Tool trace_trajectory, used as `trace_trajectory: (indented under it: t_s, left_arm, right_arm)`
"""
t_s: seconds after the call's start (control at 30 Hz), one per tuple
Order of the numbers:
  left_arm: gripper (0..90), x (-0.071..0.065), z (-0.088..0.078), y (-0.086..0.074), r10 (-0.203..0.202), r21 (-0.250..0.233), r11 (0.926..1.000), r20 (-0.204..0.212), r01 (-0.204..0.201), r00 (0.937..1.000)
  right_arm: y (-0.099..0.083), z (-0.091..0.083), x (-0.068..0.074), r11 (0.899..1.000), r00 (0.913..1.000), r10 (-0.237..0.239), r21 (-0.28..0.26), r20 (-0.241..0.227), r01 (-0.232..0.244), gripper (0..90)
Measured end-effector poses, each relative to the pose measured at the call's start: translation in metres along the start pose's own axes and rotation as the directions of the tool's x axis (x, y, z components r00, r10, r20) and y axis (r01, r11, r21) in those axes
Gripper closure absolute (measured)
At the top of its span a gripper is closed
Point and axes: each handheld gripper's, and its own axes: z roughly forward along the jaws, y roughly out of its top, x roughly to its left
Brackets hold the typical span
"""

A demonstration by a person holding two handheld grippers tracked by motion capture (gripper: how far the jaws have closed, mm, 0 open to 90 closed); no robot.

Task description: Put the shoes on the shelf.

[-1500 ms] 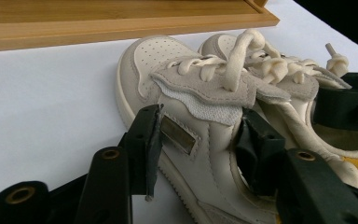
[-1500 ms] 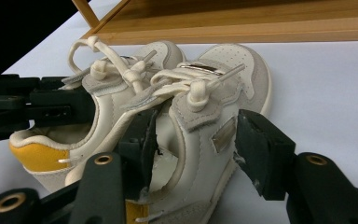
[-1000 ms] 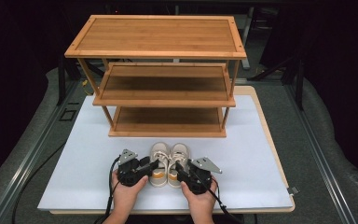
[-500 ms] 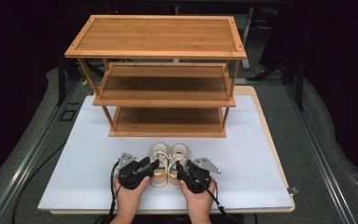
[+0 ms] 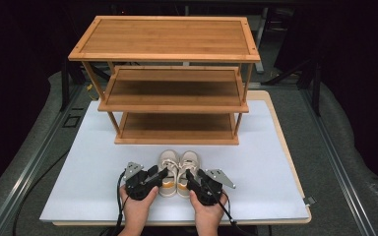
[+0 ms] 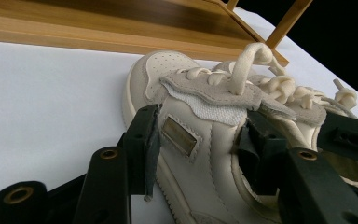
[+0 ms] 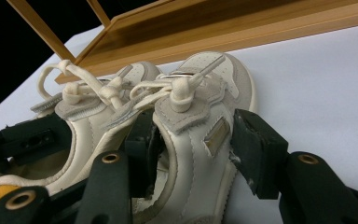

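Nearest you, your left gripper (image 6: 198, 144) clamps the outer wall of the left cream leather sneaker (image 6: 186, 107), one jaw inside the collar. Your right gripper (image 7: 198, 149) has just been opening a little, yet its pads still straddle the right cream leather sneaker (image 7: 200, 116). Both sit on the white table mat (image 5: 78, 162), toes toward the three-tier bamboo shoe rack (image 5: 172, 88), likely for shelving.
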Motion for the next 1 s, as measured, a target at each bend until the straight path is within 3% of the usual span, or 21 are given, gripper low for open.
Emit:
trace_trajectory:
  t_s: [0.07,0.1,0.23,0.57,0.67,0.77,1.0]
  left_arm:
    - [52.3,-0.0001,0.0,0.0001,-0.001,0.001,1.0,-0.001,0.001,1.0]
    - [52.3,-0.0004,0.0,-0.0001,-0.003,0.0,1.0,-0.003,0.003,1.0]
    - [53.2,-0.0006,0.0001,-0.0007,-0.013,-0.004,0.9999,-0.002,0.013,0.9999]
    - [56.3,-0.003,-0.0004,-0.0008,-0.024,-0.006,0.9997,-0.014,0.024,0.9996]
    - [57.9,-0.0046,-0.0009,-0.0003,-0.01,-0.002,1.0,-0.027,0.01,0.9996]
    - [58.5,-0.0075,-0.0013,0.0047,0.047,0.039,0.9982,-0.047,-0.045,0.9978]
    - [58.8,-0.007,-0.0016,0.0044,0.039,0.036,0.9987,-0.048,-0.037,0.9981]
  right_arm:
    - [-0.0001,-0.0007,-0.0009,1.0,0.9998,0.004,0.006,-0.018,-0.004,52.4]
    - [-0.0006,0.0006,0.001,1.0,1.0,0.007,-0.008,0.006,-0.007,53.0]
    - [0.0001,0.0002,0.0019,1.0,0.9998,0.009,0.006,0.016,-0.009,54.1]
    - [0.0004,0.0009,0.0015,1.0,0.9998,0.006,-0.004,0.018,-0.006,59.4]
    - [0.0003,0.0003,0.0012,1.0,0.9999,0.0,-0.002,0.017,0.0,60.1]
    - [0.001,-0.0004,0.001,1.0,0.9998,-0.01,0.009,0.019,0.01,60.2]
    - [0.0008,0.0001,0.0011,1.0,0.9996,-0.024,0.002,0.015,0.024,59.6]
